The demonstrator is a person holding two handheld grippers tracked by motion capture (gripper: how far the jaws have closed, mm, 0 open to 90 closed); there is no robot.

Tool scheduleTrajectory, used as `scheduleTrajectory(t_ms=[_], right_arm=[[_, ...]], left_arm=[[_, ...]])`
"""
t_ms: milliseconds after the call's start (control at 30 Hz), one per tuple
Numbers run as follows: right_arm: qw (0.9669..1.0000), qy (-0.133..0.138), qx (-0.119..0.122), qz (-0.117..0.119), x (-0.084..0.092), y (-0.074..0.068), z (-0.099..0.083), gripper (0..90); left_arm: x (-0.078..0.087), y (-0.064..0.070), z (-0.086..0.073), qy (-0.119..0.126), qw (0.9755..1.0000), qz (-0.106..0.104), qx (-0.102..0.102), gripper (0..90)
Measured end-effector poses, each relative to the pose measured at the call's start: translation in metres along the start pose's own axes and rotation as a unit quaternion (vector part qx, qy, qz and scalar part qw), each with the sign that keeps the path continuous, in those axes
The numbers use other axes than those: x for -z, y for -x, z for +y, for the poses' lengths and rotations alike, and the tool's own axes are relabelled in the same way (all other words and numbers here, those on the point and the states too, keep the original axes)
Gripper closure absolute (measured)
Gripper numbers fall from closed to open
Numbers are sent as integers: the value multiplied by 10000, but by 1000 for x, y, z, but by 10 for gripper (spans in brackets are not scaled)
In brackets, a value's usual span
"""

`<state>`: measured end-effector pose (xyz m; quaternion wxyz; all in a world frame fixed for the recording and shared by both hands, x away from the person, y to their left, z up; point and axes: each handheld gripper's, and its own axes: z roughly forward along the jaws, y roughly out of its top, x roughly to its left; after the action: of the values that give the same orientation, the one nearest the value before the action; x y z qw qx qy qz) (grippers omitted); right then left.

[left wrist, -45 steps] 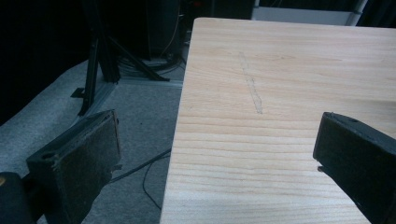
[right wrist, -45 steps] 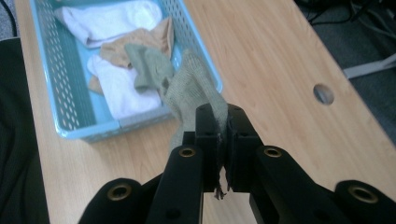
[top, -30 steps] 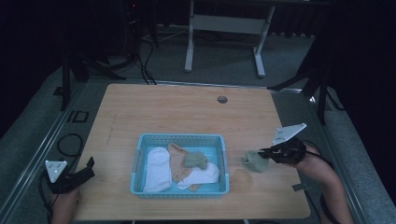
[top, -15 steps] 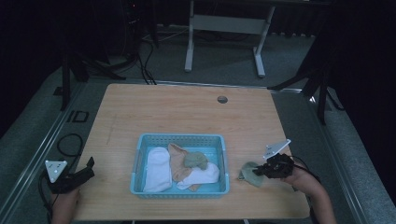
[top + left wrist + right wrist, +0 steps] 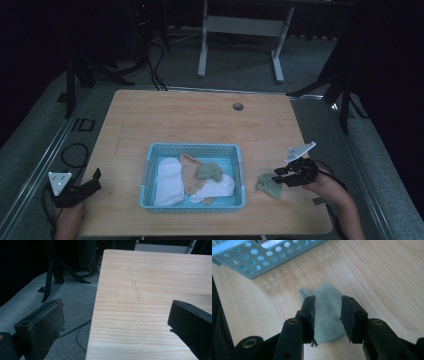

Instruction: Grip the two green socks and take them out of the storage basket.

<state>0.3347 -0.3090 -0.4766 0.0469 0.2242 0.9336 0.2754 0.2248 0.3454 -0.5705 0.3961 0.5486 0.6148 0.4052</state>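
A light blue basket (image 5: 240,172) sits on the wooden worktop (image 5: 200,120), toward the person's edge. Just right of the basket, on the bare wood and not touching it, lies a small grey-green sock (image 5: 267,184). The right tongs (image 5: 278,175) are low over that sock, on the side away from the basket, pointing toward the basket. In the right gripper view the sock (image 5: 327,312) lies flat between the two jaws, which have just been opening; there is a gap between each pad and the cloth, so the tongs (image 5: 327,315) are parted and grip nothing. A corner of the basket (image 5: 249,257) shows beyond the sock in that view.

Inside the basket are a white sock (image 5: 169,180) at the left, an orange one (image 5: 189,172) in the middle, another grey-green piece (image 5: 209,171) on top, and a second white sock (image 5: 216,189) toward the right front.

The left tongs (image 5: 92,180) are well to the left of the basket, at the worktop's near left corner. In the left gripper view the tongs (image 5: 116,322) stand wide apart with nothing between them, over the worktop's edge.
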Motion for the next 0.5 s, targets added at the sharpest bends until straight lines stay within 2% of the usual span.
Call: scheduleTrajectory(t_ms=[167, 200, 267, 300, 367, 500], right_arm=[[9999, 31, 91, 32, 3, -4, 13, 601], [9998, 80, 184, 74, 4, -7, 21, 601], [9997, 90, 222, 87, 4, -7, 24, 599], [9996, 111, 258, 99, 4, -9, 32, 595], [9995, 113, 288, 104, 4, -9, 35, 590], [9986, 132, 481, 148, 3, -14, 53, 578]], left_arm=[[0, 0, 0, -4, 10000, -2, -1, 3], [0, 0, 0, 0, 10000, 0, 0, 4], [0, 0, 0, 1, 10000, -2, -1, 3], [0, 0, 0, -1, 10000, 1, -1, 3], [0, 0, 0, 2, 10000, -2, -1, 4], [0, 0, 0, -2, 10000, -2, 1, 4]])
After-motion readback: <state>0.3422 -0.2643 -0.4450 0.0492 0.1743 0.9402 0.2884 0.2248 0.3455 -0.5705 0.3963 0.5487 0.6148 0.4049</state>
